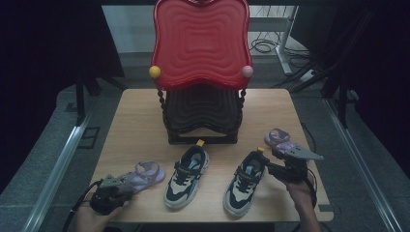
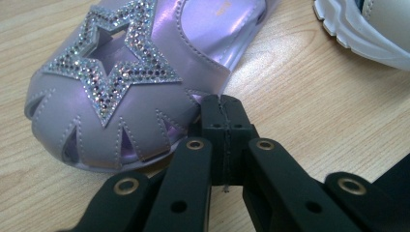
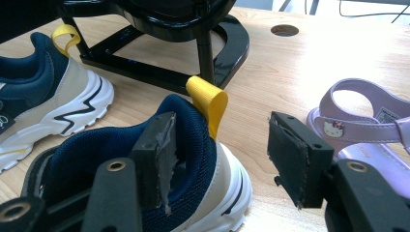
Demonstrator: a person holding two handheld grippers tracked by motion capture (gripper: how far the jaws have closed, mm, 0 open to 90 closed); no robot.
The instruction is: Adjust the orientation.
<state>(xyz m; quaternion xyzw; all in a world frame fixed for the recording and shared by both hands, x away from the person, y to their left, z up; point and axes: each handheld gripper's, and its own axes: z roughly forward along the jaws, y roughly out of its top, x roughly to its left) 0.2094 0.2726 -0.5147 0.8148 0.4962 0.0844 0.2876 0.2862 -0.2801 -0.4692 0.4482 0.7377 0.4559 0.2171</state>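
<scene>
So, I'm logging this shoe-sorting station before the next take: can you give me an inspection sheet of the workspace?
Surface: wooden table, light grain, a round hole toward the far side.
Job's things: two navy-and-cream sneakers, left sneaker and right sneaker; purple star sandal at front left; purple strap sandal at right.
Clutter: black tiered rack with a red wavy tray on top.
Grippers: left gripper shut, empty, beside the star sandal's toe; right gripper open, one jaw inside the right sneaker's heel.
Cables: loose cables on the floor behind.
Surroundings: dark curtains, grey floor.
</scene>
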